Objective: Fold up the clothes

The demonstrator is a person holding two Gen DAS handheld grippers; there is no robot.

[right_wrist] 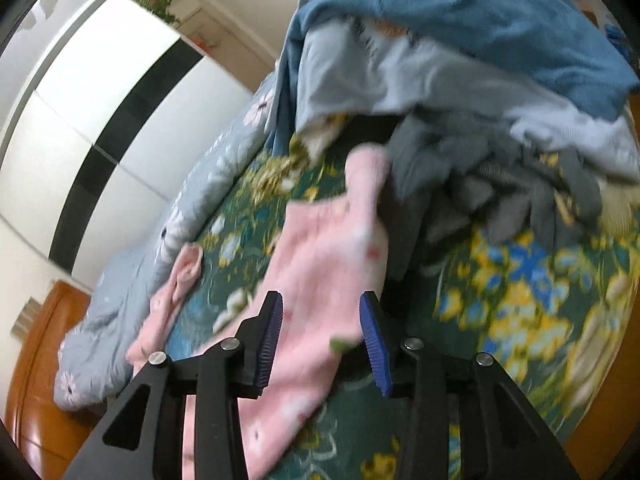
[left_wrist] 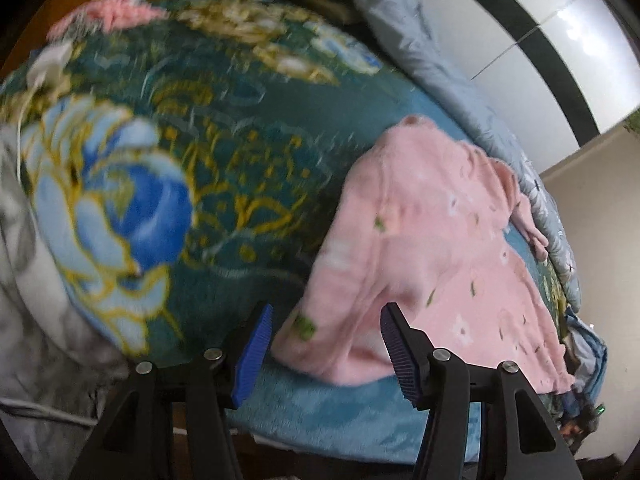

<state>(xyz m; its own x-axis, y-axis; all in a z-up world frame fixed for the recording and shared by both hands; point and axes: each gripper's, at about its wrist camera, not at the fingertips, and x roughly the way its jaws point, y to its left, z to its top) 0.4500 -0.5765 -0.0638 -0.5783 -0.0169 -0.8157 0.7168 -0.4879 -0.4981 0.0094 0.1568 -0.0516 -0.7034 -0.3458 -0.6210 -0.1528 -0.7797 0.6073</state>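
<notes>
Left wrist view: a bed fills the frame, covered by a plush teal blanket (left_wrist: 224, 128) printed with large blue and yellow flowers. A pale blue quilt (left_wrist: 432, 60) with white blossoms lies bunched along the far right edge, and a grey-white cloth (left_wrist: 28, 280) hangs at the near left. Beyond the quilt stands a white wardrobe (left_wrist: 560, 40) with a black band. The pink fleece garment (left_wrist: 432, 248), dotted with small flowers, lies spread on the blanket at the right, one sleeve reaching the quilt. A second pink piece (left_wrist: 116, 12) shows at the far left, too blurred to name. The left gripper (left_wrist: 326, 344) hangs above the garment's near left corner with its blue ribbed pads (left_wrist: 256, 356) about half apart; the cloth shows in the gap below them, but neither pad presses it and nothing is held.

Right wrist view: the same blanket (right_wrist: 520, 300) and pink garment (right_wrist: 332, 248) appear from the other side, the quilt (right_wrist: 192, 200) running along the left and the wardrobe (right_wrist: 120, 100) behind it. The right gripper (right_wrist: 322, 344) stands partly open, narrower than the left. The pink fleece passes between its pads (right_wrist: 374, 344), yet they look clear of it; blur keeps contact uncertain.

Only this view shows the heap of unfolded clothes (right_wrist: 460, 80) at the far right, with blue, pale and grey pieces, and the orange-brown wooden floor (right_wrist: 44, 360) at the near left. Only the left view shows the grey-white cloth.
</notes>
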